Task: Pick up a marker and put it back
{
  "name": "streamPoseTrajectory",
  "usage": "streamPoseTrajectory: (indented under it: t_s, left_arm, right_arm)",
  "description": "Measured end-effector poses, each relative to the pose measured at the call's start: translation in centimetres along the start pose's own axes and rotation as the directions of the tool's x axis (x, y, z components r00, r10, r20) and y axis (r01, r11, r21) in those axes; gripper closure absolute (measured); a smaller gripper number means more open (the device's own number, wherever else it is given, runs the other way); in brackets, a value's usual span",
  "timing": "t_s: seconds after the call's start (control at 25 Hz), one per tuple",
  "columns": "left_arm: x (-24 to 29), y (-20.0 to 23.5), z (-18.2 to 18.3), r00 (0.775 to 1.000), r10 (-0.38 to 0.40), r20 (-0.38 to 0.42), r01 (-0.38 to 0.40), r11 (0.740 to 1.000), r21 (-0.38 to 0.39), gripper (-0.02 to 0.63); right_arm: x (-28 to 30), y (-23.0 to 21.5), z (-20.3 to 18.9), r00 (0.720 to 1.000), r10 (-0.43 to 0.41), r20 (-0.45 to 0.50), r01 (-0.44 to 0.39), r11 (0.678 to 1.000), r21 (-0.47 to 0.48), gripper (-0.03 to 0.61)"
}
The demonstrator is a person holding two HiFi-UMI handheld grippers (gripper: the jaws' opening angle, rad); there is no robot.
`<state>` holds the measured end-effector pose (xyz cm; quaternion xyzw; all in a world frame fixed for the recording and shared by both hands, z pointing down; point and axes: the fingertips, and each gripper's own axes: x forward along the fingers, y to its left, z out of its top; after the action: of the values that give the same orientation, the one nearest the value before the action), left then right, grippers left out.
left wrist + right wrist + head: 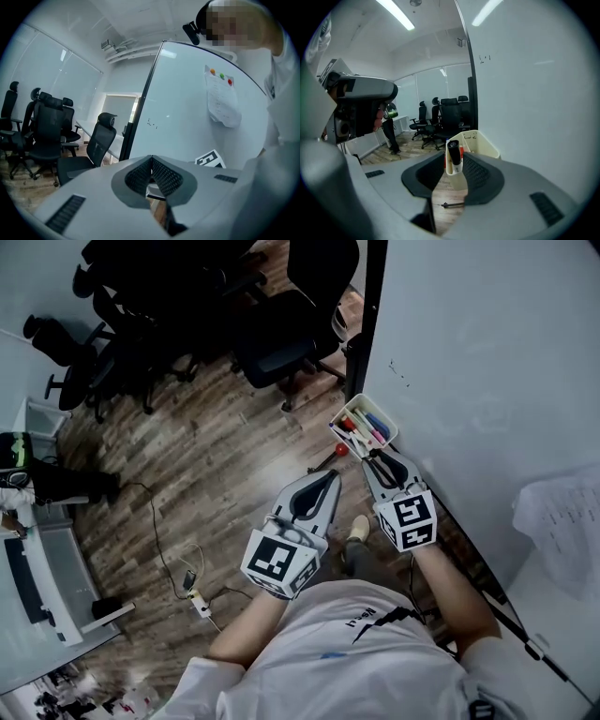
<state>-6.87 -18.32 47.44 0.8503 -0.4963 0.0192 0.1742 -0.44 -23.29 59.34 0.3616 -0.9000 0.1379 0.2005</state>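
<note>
A cream marker tray (pixel 364 425) hangs on the whiteboard (pixel 487 362) and holds several coloured markers (pixel 367 430). My right gripper (pixel 377 459) sits just below the tray, shut on a white marker with a black cap (pixel 453 157). In the right gripper view (pixel 454 164) that marker stands upright between the pads, with the tray (pixel 480 140) right behind it. My left gripper (pixel 328 479) hovers over the floor to the left of the right one. Its jaws meet at the tips with nothing between them (pixel 151 160).
Black office chairs (pixel 281 324) stand on the wooden floor (pixel 206 456) at the back left. A sheet of paper (pixel 558 512) hangs on the whiteboard. Cables and a plug (pixel 195 596) lie on the floor; a white desk (pixel 37 577) is at the far left.
</note>
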Motion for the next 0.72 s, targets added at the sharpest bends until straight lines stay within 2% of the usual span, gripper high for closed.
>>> streamPoseTrajectory:
  t_s: [0.24,0.28,0.52,0.72]
  left_arm:
    - [1.0,1.2,-0.4,0.999,-0.040,-0.019,0.041,0.999,0.006,0.601]
    - [1.0,1.4,-0.5,0.999,-0.045,-0.022,0.046,0.999,0.005,0.601]
    - [1.3,1.8,-0.1,0.998,-0.068,-0.018,0.068,0.998,-0.004,0.601]
    - [1.7,1.2,0.5,0.995,-0.097,-0.013,0.097,0.995,0.005,0.601]
  right_arm:
    - [1.5,-0.7,-0.5,0.997,-0.069,-0.029,0.069,0.997,-0.016,0.471]
    - [1.5,-0.7,-0.6,0.997,-0.074,-0.032,0.074,0.997,-0.023,0.489]
    - [1.2,-0.8,-0.3,0.995,-0.091,-0.045,0.089,0.995,-0.043,0.497]
    - [-0.1,-0.7,1.8,0.995,-0.096,-0.018,0.095,0.994,-0.048,0.497]
